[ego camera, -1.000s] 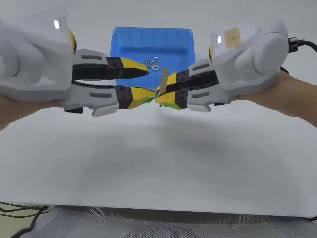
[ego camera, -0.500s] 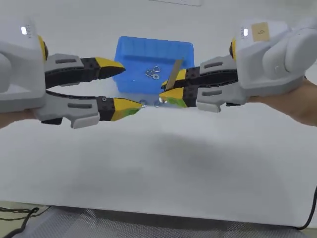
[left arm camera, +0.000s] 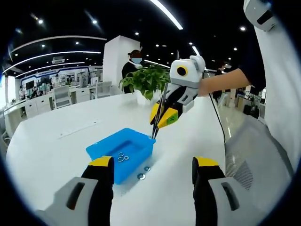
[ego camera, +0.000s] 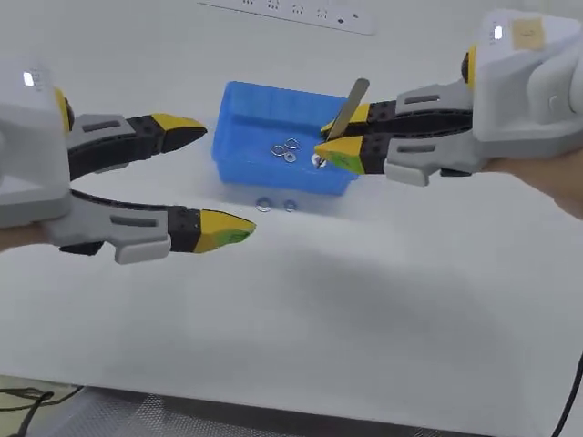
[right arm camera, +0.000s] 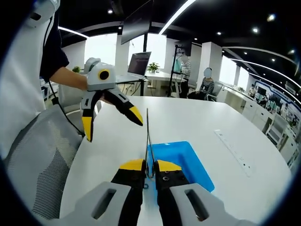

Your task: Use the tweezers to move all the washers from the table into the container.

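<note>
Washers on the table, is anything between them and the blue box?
Nothing visible lies between them. The two washers sit on the table just outside the container, so they only need lifting over its near wall.

Table (ego camera: 364, 300): container (ego camera: 239, 137) toward far side, near centre.
In container: cluster of washers (ego camera: 284, 150), middle of floor.
On table, just before container's near wall: pair of washers (ego camera: 264, 206), side by side.
My right gripper (ego camera: 330, 150): above container's right part, tweezers (ego camera: 346, 109) between jaws.
My left gripper (ego camera: 228, 182): left of container and pair of washers.
</note>
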Tool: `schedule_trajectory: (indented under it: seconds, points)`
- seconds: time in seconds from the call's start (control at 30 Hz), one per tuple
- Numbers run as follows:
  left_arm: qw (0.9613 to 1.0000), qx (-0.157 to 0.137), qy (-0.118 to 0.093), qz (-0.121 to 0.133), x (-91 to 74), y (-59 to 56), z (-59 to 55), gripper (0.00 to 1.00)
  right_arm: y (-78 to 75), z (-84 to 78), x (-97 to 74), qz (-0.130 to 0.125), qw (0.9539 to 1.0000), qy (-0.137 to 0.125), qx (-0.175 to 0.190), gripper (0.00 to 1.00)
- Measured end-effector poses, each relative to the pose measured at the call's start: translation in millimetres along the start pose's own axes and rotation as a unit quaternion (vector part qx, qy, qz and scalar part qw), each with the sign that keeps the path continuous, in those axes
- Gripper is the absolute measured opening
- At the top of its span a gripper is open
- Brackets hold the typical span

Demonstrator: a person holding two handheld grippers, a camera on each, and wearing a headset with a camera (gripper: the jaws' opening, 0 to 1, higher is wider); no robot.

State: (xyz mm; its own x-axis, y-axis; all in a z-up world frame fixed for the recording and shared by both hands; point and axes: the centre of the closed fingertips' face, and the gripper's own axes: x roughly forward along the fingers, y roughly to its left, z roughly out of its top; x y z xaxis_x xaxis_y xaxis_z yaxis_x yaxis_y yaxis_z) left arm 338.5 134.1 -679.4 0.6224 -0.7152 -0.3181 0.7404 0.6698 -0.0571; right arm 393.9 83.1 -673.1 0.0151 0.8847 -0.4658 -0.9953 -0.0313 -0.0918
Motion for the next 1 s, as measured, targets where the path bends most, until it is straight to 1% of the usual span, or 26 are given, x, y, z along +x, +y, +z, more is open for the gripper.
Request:
schedule_trajectory:
  seconds: [0.03, 0.07, 0.1, 0.2, 0.27, 0.3, 0.33, 0.37, 0.47, 0.5, 0.6, 0.8, 0.9, 1.0]
  points:
    - [1.0000, 0.000, 0.001, -0.001, -0.5, -0.2, -0.6, 0.76, -3.0, -0.6, 0.2, -0.003, 1.0000, 0.001, 0.000, 0.09]
    - [1.0000, 0.001, 0.003, -0.002, -1.2, -0.2, -1.3, 0.78, -13.0, -2.8, 0.7, -0.008, 1.0000, 0.002, -0.002, 0.09]
    - [1.0000, 0.002, 0.005, -0.003, -1.7, -0.3, -2.0, 0.79, -17.3, -3.5, 1.2, -0.010, 0.9999, 0.003, -0.002, 0.09]
    - [0.9999, 0.005, 0.010, 0.000, -3.7, 1.8, -3.9, 0.83, -25.5, -5.1, 4.6, -0.017, 0.9998, 0.005, -0.004, 0.09]
    - [1.0000, 0.000, 0.009, 0.004, -4.9, 4.5, -3.4, 0.88, -32.6, -8.2, 9.3, -0.018, 0.9998, 0.005, -0.003, 0.09]
    - [1.0000, -0.004, 0.007, 0.003, -5.2, 4.9, -2.8, 0.89, -36.9, -11.4, 13.1, -0.018, 0.9998, 0.005, 0.003, 0.09]
    - [1.0000, -0.006, 0.005, 0.003, -5.3, 5.5, -2.4, 0.91, -38.8, -13.1, 14.2, -0.019, 0.9998, 0.006, 0.004, 0.09]
    - [1.0000, -0.007, 0.005, 0.003, -5.6, 6.3, -2.3, 0.93, -43.6, -18.0, 17.9, -0.020, 0.9997, 0.011, 0.003, 0.09]
    - [0.9999, -0.012, 0.004, 0.001, -5.8, 6.0, -2.4, 0.99, -50.4, -26.9, 26.2, -0.018, 0.9997, 0.015, 0.009, 0.09]
    - [0.9999, -0.012, 0.006, 0.001, -5.9, 6.2, -3.4, 0.99, -52.1, -29.9, 29.7, -0.016, 0.9997, 0.016, 0.011, 0.09]
    - [0.9999, -0.007, 0.008, 0.002, -6.4, 7.0, -5.2, 1.00, -49.0, -35.9, 37.0, -0.007, 0.9997, 0.023, 0.005, 0.09]
    - [0.9998, -0.011, 0.015, 0.002, -6.0, 9.8, -9.6, 1.00, -49.3, -53.0, 51.8, 0.005, 0.9992, 0.040, 0.004, 0.09]
    - [0.9997, -0.006, 0.017, 0.013, -6.7, 15.2, -10.4, 1.00, -54.4, -63.3, 58.7, 0.007, 0.9989, 0.047, 0.003, 0.09]
    - [0.9996, -0.011, 0.018, 0.017, -8.9, 18.4, -11.4, 1.00, -56.4, -73.2, 62.6, 0.009, 0.9983, 0.058, 0.002, 0.09]
